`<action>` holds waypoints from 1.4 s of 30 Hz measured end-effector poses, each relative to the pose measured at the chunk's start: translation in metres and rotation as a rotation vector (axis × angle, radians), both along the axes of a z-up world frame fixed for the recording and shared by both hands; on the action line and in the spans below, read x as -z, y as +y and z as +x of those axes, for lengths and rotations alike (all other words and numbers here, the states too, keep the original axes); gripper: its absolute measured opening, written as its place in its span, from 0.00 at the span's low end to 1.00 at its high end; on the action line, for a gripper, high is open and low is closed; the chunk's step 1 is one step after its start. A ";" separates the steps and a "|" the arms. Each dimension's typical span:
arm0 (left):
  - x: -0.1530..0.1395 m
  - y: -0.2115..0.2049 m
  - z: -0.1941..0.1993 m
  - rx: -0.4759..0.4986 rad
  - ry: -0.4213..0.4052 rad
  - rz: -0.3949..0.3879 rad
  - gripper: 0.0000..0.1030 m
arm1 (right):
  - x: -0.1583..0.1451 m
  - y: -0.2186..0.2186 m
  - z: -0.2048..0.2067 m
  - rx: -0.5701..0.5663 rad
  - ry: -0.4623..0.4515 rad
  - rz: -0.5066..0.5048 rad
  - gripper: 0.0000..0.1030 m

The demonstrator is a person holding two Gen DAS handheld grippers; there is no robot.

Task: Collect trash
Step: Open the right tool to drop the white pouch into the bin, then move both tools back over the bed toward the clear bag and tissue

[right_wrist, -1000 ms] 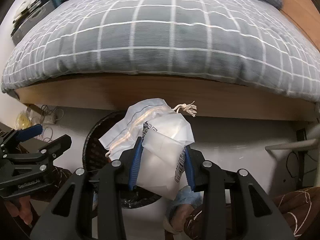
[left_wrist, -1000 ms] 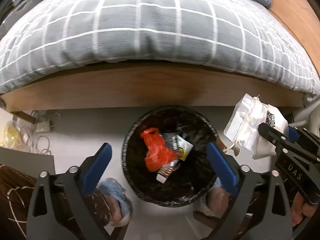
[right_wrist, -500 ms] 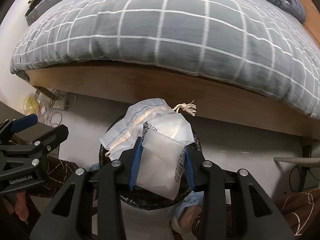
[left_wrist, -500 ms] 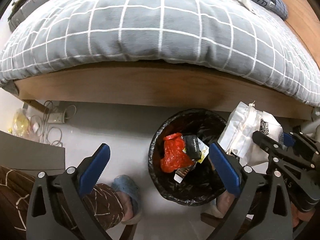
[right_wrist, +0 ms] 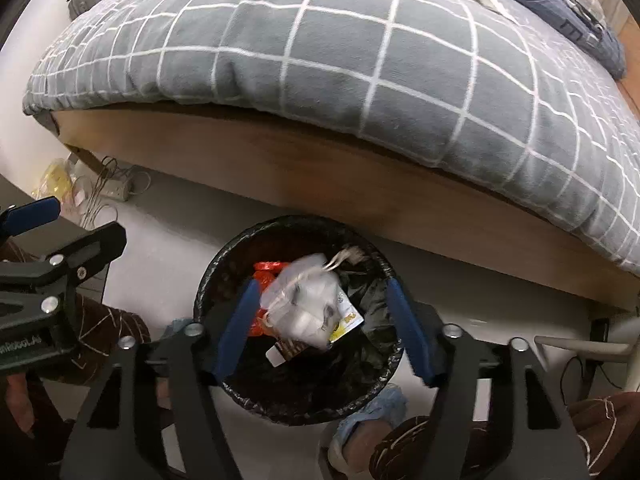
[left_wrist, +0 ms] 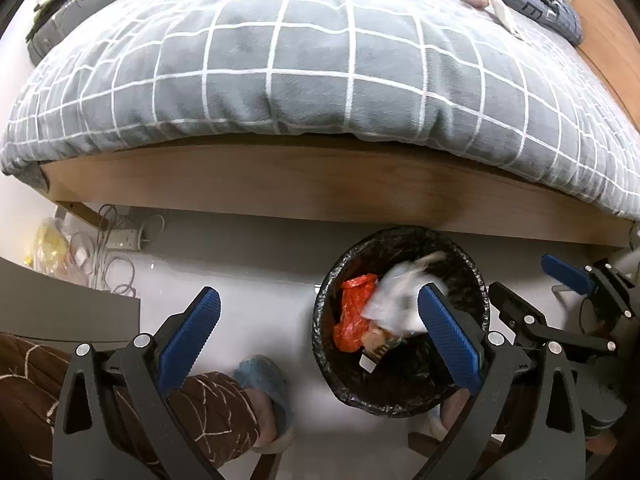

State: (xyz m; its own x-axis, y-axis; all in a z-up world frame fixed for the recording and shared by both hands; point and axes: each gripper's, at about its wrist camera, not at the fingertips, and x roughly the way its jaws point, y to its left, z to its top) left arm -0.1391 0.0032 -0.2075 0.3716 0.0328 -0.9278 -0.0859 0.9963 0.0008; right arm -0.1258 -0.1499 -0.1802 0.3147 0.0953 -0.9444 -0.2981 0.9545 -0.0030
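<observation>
— Where can we pass here?

— Straight down is free: the trash bin (right_wrist: 298, 408) mouth lies wide open under us, though a blurred white bag (right_wrist: 306, 306) and an orange bag (right_wrist: 266, 270) lie inside it.

— And ahead?

— The wooden bed frame (right_wrist: 320, 188) stands just behind the bin, with the grey checked duvet (right_wrist: 320, 60) bulging over it. To the left we see bare floor (left_wrist: 248, 280), then cables (left_wrist: 108, 256).
</observation>
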 end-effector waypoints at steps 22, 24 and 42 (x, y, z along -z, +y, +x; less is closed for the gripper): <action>-0.051 -0.014 0.012 0.020 -0.125 -0.032 0.94 | -0.066 -0.049 0.000 0.140 -0.291 -0.058 0.93; -0.057 -0.018 0.015 0.032 -0.140 -0.031 0.94 | -0.072 -0.055 0.001 0.148 -0.310 -0.066 0.93; -0.132 -0.034 0.055 0.054 -0.274 -0.038 0.94 | -0.165 -0.099 0.045 0.196 -0.439 -0.013 0.93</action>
